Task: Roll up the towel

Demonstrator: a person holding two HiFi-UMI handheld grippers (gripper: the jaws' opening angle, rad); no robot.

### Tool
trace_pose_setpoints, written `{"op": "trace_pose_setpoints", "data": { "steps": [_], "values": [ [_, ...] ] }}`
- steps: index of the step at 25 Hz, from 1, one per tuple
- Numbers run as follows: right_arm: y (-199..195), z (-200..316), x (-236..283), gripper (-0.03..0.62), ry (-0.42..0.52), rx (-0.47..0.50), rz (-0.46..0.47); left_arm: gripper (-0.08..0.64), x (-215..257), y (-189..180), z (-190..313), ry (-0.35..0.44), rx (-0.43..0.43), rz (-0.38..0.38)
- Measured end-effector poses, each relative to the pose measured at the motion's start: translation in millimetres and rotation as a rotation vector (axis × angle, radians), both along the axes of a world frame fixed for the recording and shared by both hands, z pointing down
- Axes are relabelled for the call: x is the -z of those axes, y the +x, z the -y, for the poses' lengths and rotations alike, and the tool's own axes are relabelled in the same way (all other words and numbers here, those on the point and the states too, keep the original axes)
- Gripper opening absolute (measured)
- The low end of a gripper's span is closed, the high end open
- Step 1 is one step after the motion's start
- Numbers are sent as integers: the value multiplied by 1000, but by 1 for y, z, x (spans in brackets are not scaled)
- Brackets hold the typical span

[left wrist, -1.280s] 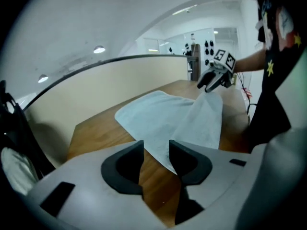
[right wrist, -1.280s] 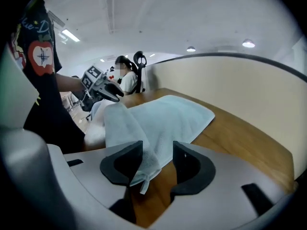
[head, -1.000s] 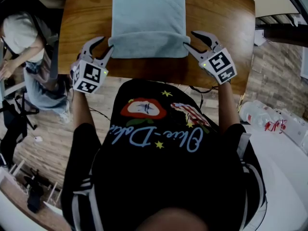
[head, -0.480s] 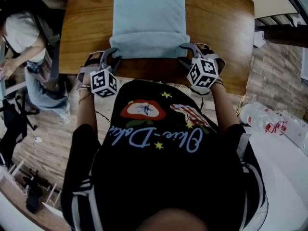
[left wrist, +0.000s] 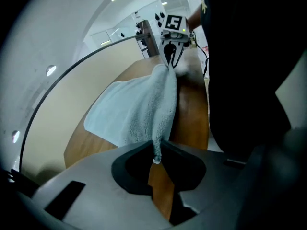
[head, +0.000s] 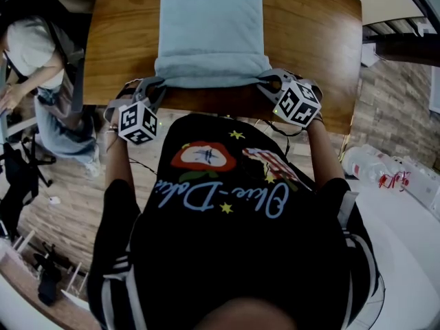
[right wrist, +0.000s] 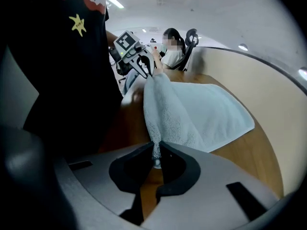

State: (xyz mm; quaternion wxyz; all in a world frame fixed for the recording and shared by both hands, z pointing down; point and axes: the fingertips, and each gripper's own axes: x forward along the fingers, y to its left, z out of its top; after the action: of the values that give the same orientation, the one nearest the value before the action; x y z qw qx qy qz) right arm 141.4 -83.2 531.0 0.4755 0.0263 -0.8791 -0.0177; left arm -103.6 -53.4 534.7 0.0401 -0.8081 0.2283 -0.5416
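Head view steeply down over table (head: 309, 40), 2 gripper views close, facing each other along towel (head: 210, 26)

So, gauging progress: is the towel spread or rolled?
Mostly spread: towel flat on the table, only its near edge rolled, left gripper and right gripper jaws closing on its corners.

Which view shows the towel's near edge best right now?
The head view: the near edge of the towel spans straight between the left hand-held gripper and the right hand-held gripper. Each gripper view sees that edge end-on and foreshortened, though it clearly shows the corner pinched in its own closing jaws.
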Motion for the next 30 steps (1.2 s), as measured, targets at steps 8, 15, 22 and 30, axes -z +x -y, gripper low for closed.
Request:
{"op": "trace_pose_setpoints", "data": {
  "steps": [8, 15, 22, 30],
  "values": [
    [3, -21, 26, 20, -205, -58, 111, 44, 21, 2, -28, -204, 16, -102],
    [-1, 13, 45, 21, -260, -187, 222, 44, 34, -4, -1, -270, 58, -162],
    [-5, 53, 42, 21, -287, -301, 271, 46, 34, -11, 30, -376, 132, -235],
    [-7, 92, 32, 23, -134, -350, 192, 49, 24, -16, 80, -240, 168, -176]
  ]
}}
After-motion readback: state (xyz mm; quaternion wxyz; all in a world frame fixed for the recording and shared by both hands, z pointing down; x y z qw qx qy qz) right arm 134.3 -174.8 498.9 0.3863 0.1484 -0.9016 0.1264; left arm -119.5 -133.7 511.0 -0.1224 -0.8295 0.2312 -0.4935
